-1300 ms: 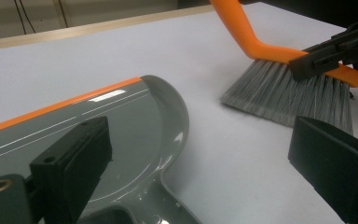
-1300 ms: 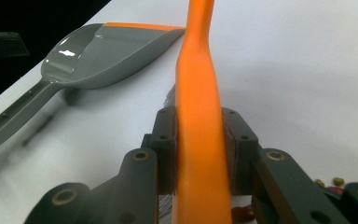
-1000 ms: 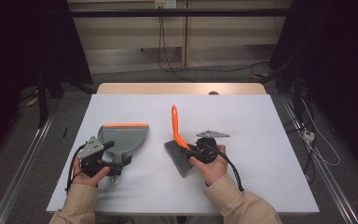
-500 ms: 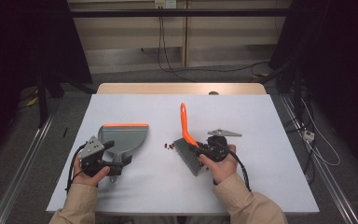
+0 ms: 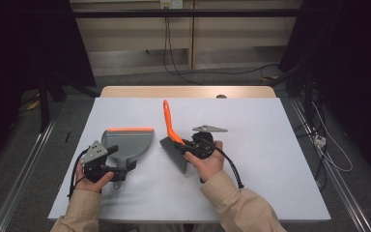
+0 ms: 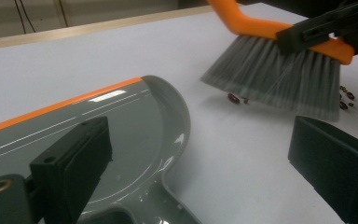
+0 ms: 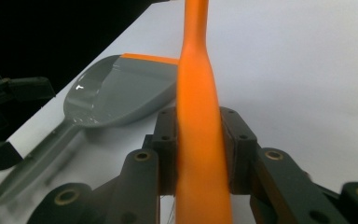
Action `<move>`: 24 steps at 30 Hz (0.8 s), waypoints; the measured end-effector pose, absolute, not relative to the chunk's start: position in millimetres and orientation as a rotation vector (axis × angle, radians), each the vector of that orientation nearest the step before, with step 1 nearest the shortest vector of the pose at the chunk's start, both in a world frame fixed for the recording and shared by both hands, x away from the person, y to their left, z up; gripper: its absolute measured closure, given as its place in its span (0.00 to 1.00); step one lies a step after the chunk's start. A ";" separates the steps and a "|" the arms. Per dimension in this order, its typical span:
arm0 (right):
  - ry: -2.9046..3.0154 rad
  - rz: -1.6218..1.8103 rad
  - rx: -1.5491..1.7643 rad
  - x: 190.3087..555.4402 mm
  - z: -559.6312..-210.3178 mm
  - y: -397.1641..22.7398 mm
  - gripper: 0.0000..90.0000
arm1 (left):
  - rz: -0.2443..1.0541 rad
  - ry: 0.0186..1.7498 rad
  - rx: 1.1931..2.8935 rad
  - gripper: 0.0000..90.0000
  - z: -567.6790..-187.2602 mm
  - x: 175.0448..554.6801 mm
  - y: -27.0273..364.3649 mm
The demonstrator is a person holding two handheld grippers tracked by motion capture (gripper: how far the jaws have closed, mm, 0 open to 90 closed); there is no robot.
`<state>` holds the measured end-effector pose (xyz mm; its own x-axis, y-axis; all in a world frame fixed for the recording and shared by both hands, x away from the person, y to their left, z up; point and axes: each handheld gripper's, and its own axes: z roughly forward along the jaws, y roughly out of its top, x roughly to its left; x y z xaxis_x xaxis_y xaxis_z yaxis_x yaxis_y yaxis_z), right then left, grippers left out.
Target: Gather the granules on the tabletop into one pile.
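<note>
Your right gripper (image 5: 188,145) is clamped on the brush (image 5: 173,140) handle, bristles over the little brown bits (image 6: 235,98) beside the dustpan (image 5: 128,142). Left gripper (image 5: 118,166)? Can't tell its grip. Sweep low toward the orange lip.

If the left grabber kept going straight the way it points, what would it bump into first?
Probably the brush. The left gripper points over the dustpan toward its grey bristles and the small dark bits beside them, though depth is hard to judge.

We are seeing a grey dustpan (image 5: 128,142) edged orange, an orange-handled brush (image 5: 173,136) showing grey bristles, beside dark brown beads (image 6: 233,98).
</note>
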<state>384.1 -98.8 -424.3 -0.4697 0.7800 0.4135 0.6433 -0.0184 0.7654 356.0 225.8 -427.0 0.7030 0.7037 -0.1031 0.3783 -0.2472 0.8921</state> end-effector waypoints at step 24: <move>2.067 1.345 1.709 391.1 -438.0 -129.3 0.79 | 0.398 0.844 1.872 0.07 -427.1 356.1 225.6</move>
<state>391.1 -129.3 -438.0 -0.3444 0.8440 0.4111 0.7180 -0.0453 0.6946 356.1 225.6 -427.1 0.7018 0.7060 -0.0949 0.3756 -0.2536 0.8914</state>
